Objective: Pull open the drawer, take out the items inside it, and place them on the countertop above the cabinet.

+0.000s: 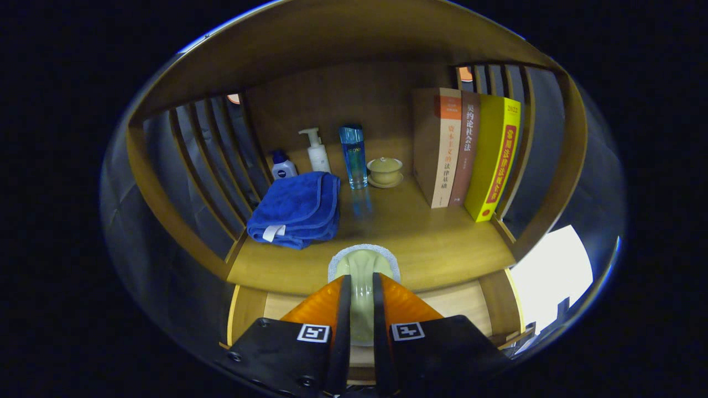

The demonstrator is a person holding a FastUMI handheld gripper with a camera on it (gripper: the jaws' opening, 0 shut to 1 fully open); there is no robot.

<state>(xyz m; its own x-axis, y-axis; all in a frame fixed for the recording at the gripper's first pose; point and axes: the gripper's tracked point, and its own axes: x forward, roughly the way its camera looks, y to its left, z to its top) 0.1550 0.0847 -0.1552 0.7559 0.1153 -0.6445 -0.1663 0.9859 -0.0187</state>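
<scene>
Gripper view: a pale green, smooth-sided object with a speckled white rim is gripped between the two orange-and-black fingers of the gripper, which are drawn narrow against its sides; what kind of object it is cannot be told; it is held just above the near edge of the wooden countertop; beyond the fingers and to their left a folded blue towel is laid; farther ahead a small white and blue bottle, a white pump bottle, a tall clear blue bottle and a lidded yellow-green cup on a saucer are lined up; ahead to the right three upright books are stood side by side; beneath the fingers the light wooden drawer is seen pulled open.
</scene>
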